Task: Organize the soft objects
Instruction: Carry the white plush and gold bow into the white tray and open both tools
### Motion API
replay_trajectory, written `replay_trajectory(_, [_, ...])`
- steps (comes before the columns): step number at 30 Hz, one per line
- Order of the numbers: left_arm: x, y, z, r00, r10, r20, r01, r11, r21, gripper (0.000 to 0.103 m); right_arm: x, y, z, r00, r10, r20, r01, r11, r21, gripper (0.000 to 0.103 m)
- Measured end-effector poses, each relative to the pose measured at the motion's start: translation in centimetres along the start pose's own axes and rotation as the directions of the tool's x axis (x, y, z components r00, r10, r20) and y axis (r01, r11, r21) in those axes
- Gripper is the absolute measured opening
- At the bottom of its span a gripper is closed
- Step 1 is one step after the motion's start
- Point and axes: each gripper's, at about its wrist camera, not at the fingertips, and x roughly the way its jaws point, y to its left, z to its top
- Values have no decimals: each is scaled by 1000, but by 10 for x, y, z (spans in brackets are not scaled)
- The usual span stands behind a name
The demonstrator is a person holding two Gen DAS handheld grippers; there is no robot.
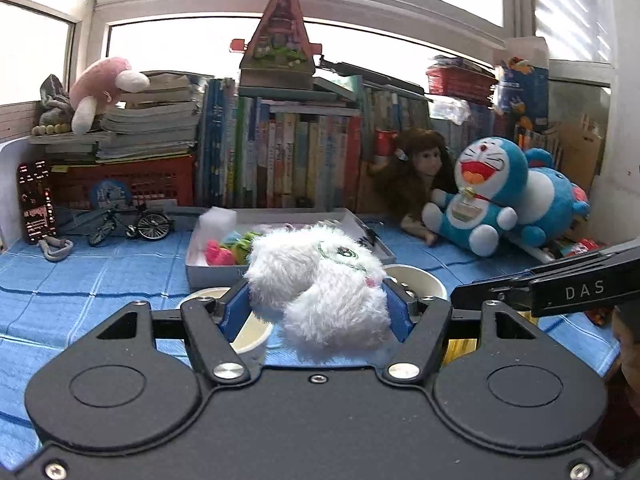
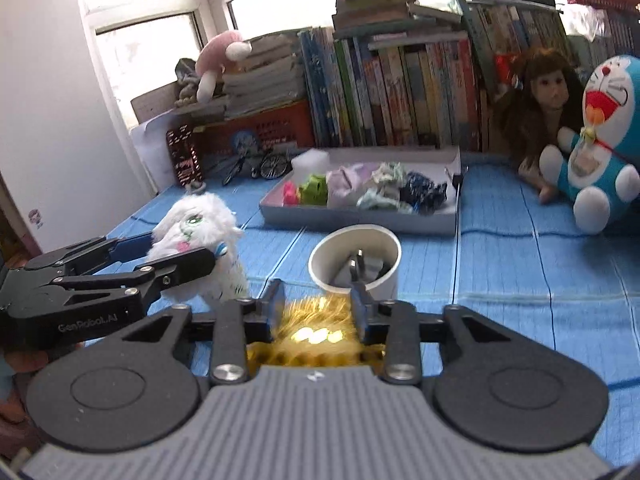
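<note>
A white fluffy plush toy (image 1: 320, 280) with a green embroidered eye sits between the blue pads of my left gripper (image 1: 316, 300), which is shut on it above the blue cloth. In the right wrist view this plush (image 2: 196, 228) and the left gripper (image 2: 176, 248) appear at the left. My right gripper (image 2: 318, 300) is shut on a golden-yellow furry object (image 2: 316, 320), most of it hidden between the fingers. A shallow grey tray (image 2: 360, 220) beyond holds several small soft items. In the left wrist view the right gripper (image 1: 472, 296) enters from the right.
A white cup (image 2: 384, 280) holding small hardware stands just ahead of the right gripper; another cup (image 1: 248, 336) is under the left one. At the right lean a blue cat plush (image 2: 600, 152) and a doll (image 2: 540, 100). A book row (image 1: 280, 152) and model bicycle (image 1: 132, 224) line the back.
</note>
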Motion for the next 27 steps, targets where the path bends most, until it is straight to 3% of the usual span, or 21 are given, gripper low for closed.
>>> replay_trajectory(5, [6,12,-4,999,31,-14,-31,999,-26,66,13,-2,-10,999,4,-38,-4,1000,10,33])
replay_trajectory(6, [6,14,-8,999,33,-18,-34,999,-30,66,13,-3,-19,999,16,-41,-15,1000,23,51])
replay_trajectory(8, [7,17,-19,999,37,-26,-38,999,-35,66,10,-4,-48,999,31,-5,-31,998,47,64])
replay_trajectory(9, [7,18,-24,999,43,-30,-44,998,-34,66,10,-3,-70,1000,10,25,-11,999,41,65])
replay_trajectory(12, [7,20,-35,998,50,-38,-51,998,-23,66,13,1,-110,988,-153,27,153,988,-6,62])
replay_trajectory(13, [6,20,-37,998,53,-37,-53,998,-17,66,12,3,-114,980,-197,36,198,979,-40,70])
replay_trajectory(20, [1,20,-36,999,47,-22,-48,999,-23,66,17,-1,-121,981,-189,-39,187,981,-47,82])
replay_trajectory(23, [1,19,-35,998,51,-26,-51,999,-13,66,21,8,-126,974,-224,-35,219,971,-98,80])
replay_trajectory(25, [2,19,-33,998,54,-26,-54,999,-5,66,22,16,-124,970,-240,-32,235,965,-115,54])
replay_trajectory(27, [3,18,-32,999,49,-23,-49,999,-4,66,20,18,-118,977,-208,-37,204,973,-104,50])
